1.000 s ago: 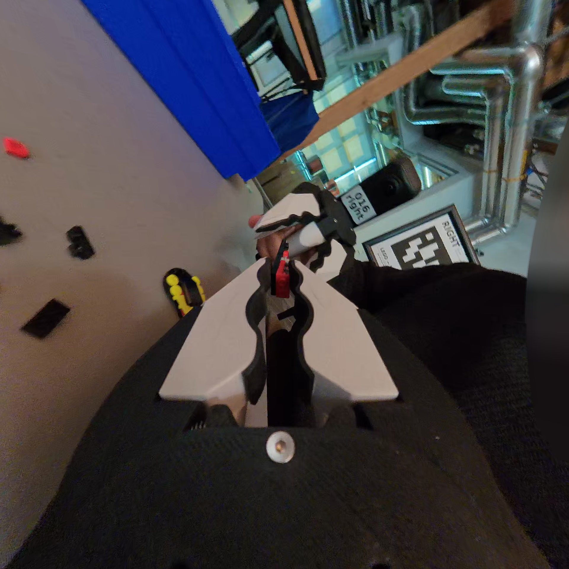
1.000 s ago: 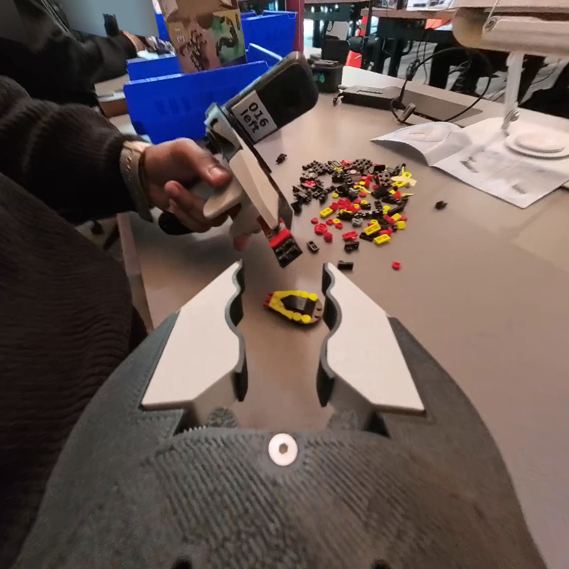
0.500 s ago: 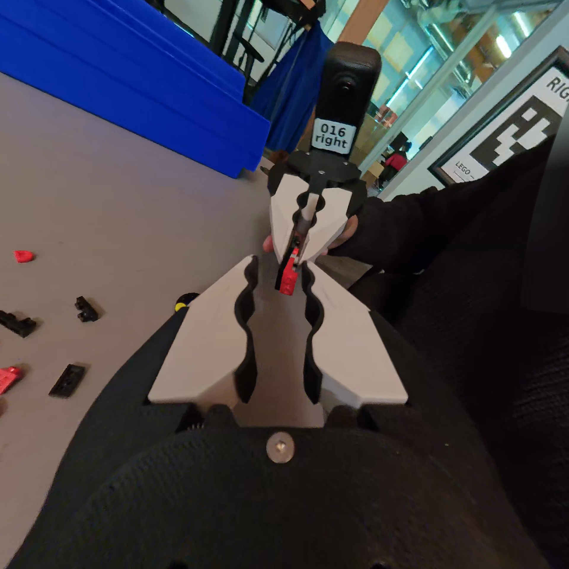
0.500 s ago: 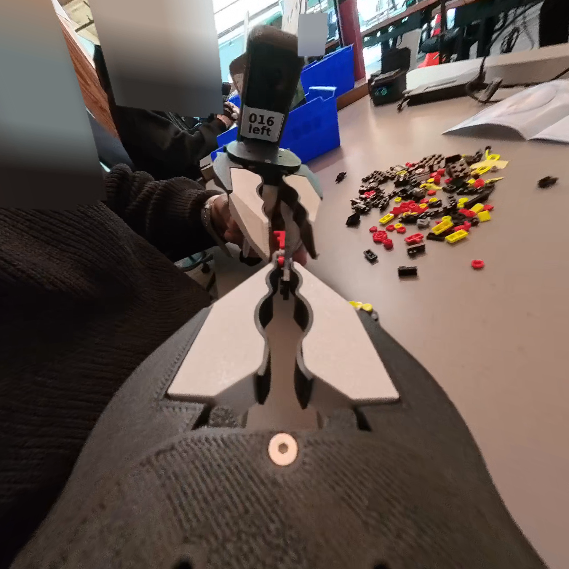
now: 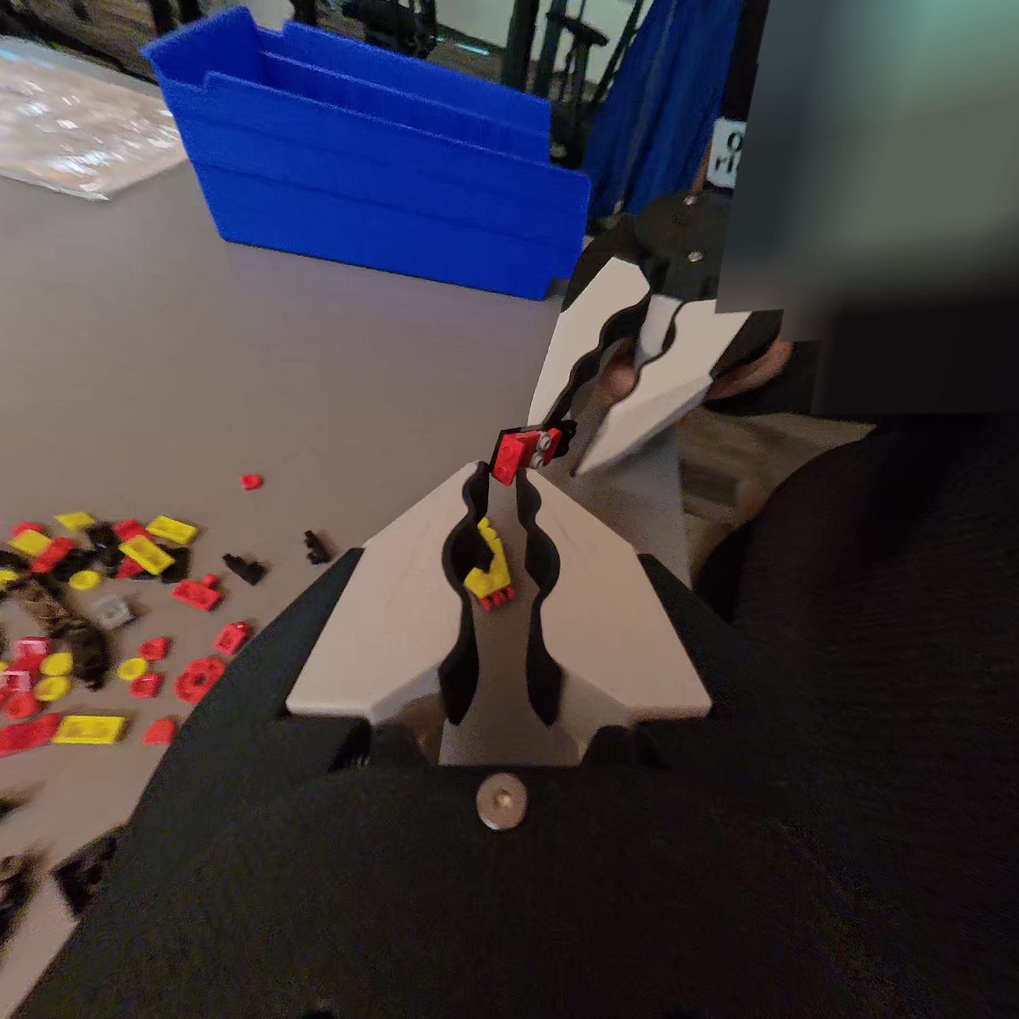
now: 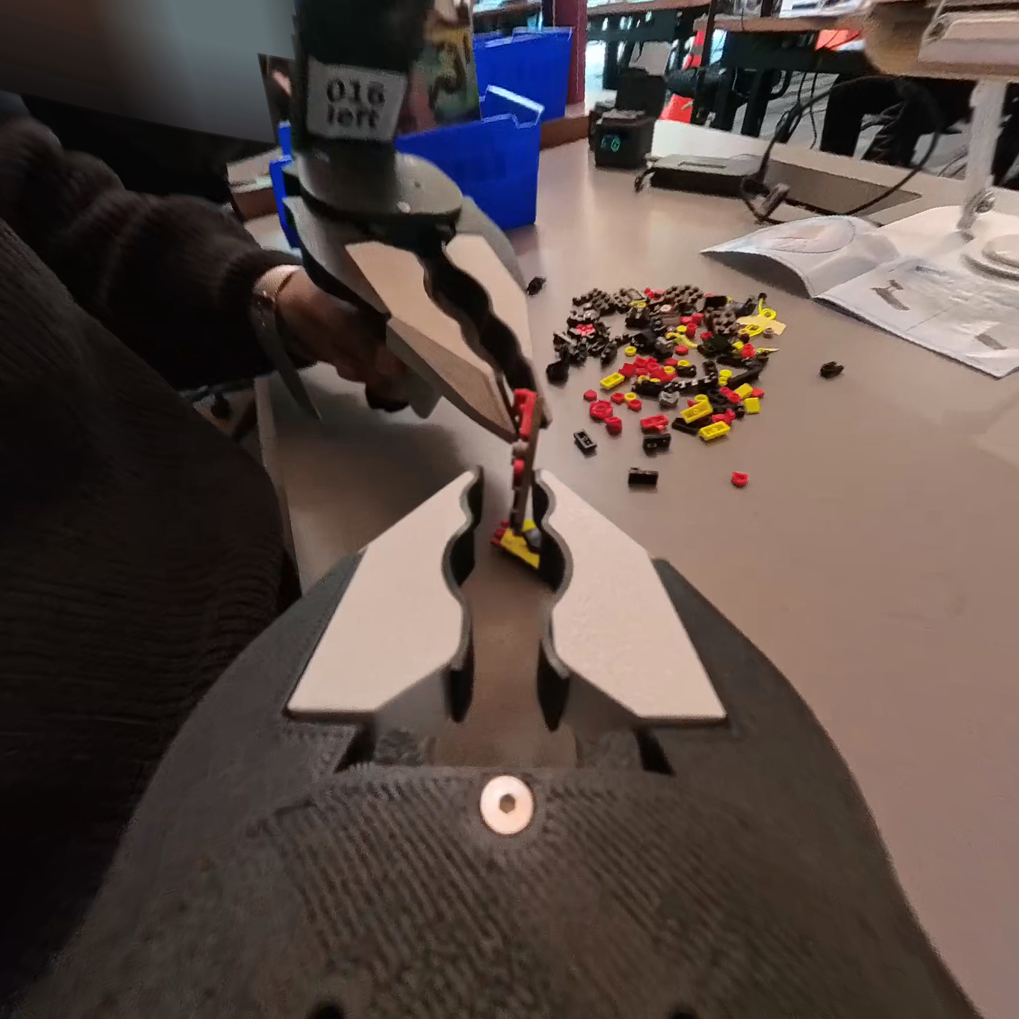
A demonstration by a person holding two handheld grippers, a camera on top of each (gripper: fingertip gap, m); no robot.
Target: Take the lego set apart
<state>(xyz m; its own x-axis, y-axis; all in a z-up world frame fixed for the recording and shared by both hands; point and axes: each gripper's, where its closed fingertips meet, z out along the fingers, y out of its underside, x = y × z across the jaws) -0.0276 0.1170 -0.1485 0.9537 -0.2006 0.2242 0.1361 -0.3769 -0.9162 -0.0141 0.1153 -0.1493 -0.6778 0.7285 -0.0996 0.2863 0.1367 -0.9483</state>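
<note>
Grey-brown table top (image 5: 275, 358): carried everything listed below.

Blue open plastic storage bin (image 5: 386, 182): stood at the far edge, well apart from the bricks.

White printed paper booklet (image 6: 910, 292): lay open beyond the heap.

Heap of loose red, yellow and black lego parts (image 6: 672, 364): spread on the table to one side of both my tools, with a few strays around it.

My left gripper (image 5: 499, 477): fingers drawn in to a narrow slit, the tips pinching the small red-and-black lego strip (image 5: 524, 449) in the air above the table.

My right gripper (image 6: 510, 477): fingers a little apart, with a gap on both sides of the strip's lower end, which hung between the tips. I could not tell whether either tip touched it.

Yellow wedge-shaped lego piece with a red edge (image 5: 488, 573): lay flat on the table below the strip, seen between the fingers in both views.
</note>
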